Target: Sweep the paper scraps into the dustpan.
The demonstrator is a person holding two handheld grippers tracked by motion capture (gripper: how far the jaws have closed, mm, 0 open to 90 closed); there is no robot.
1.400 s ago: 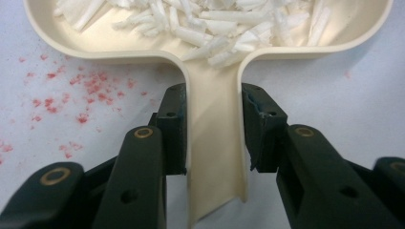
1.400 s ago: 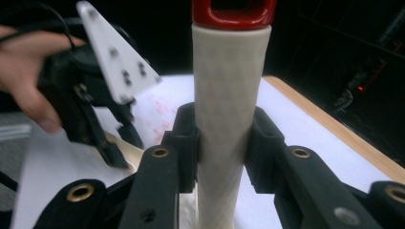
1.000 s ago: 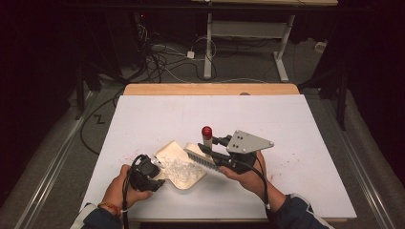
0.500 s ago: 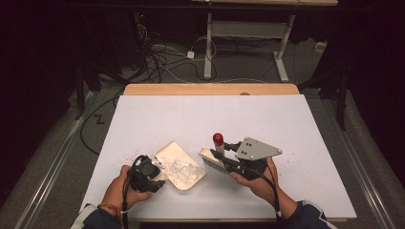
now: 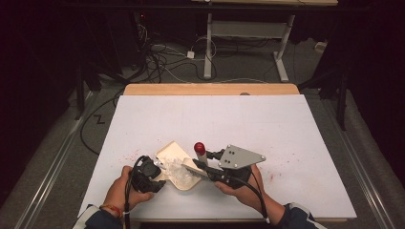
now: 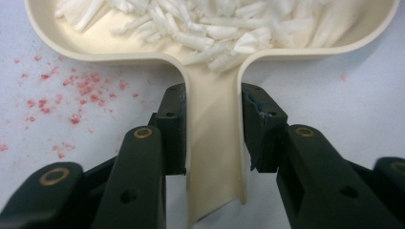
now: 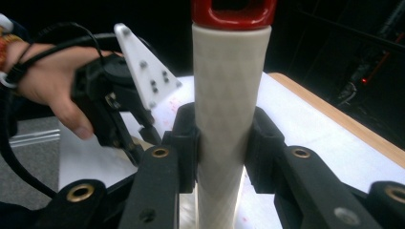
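White table (image 5: 296,124): cream dustpan (image 5: 173,153), red crumbs (image 6: 79,88).

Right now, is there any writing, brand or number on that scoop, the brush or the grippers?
None can be read. The cream dustpan and the brush handle with its red cap bear no print. The grey plate on the right gripper shows screw holes alone. A dark zigzag mark on the floor is no readable word.
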